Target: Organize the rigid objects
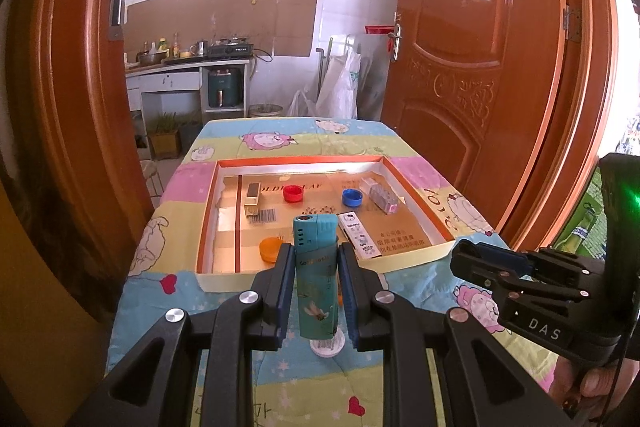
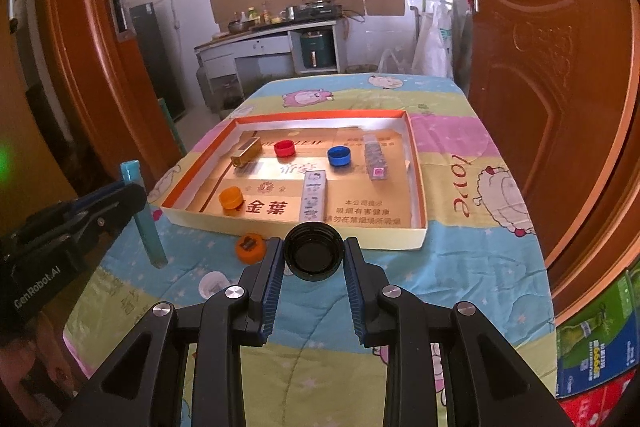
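Observation:
My left gripper point(image 1: 314, 255) is shut on a teal lighter point(image 1: 316, 275), held upright above the table in front of the shallow cardboard tray point(image 1: 288, 277). It also shows in the right wrist view point(image 2: 146, 219). My right gripper point(image 2: 314, 253) is shut on a black bottle cap point(image 2: 314, 251), just before the tray's near wall point(image 2: 360, 237). In the tray lie a red cap point(image 2: 285, 148), a blue cap point(image 2: 340, 155), an orange cap point(image 2: 231, 198), a gold box point(image 2: 247, 151), a white lighter point(image 2: 314, 195) and a clear case point(image 2: 375, 157).
An orange cap point(image 2: 250, 247) and a white cap point(image 2: 214, 285) lie on the cartoon-print cloth point(image 2: 460, 247) in front of the tray. A wooden door point(image 2: 540, 67) stands close on the right, the door frame point(image 2: 80, 67) on the left. Boxes point(image 2: 596, 355) sit at the right.

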{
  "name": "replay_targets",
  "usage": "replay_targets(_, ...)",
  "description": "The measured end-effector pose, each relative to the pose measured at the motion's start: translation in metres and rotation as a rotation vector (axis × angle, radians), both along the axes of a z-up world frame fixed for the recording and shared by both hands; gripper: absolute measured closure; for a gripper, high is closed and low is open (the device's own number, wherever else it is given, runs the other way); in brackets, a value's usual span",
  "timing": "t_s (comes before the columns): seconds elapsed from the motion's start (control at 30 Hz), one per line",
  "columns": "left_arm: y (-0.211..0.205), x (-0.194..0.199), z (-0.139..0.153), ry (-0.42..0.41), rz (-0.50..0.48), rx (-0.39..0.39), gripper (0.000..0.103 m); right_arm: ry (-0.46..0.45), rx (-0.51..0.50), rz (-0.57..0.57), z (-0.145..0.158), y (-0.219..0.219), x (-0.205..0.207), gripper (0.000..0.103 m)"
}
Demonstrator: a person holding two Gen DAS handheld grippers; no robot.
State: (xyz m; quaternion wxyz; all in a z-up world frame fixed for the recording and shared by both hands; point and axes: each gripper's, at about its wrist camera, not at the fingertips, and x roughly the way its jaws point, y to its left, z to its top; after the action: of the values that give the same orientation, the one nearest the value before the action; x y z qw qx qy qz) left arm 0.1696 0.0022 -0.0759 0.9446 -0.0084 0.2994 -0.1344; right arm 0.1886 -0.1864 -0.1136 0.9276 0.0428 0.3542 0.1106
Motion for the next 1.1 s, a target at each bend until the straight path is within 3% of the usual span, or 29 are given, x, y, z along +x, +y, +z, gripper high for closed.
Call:
replay_targets(0.57, -0.015, 0.038, 0.012, 0.000, -0.035, 0.004, 0.080, -0.040, -0.018, -0.019, 0.014, -0.021, 0.032, 0.073)
replay_targets(1.1, -0.026, 0.096, -0.008, 0.097, -0.058, -0.002, 0.080, -0.032, -0.005, -0.009, 0.013, -0.034, 0.080, 0.073)
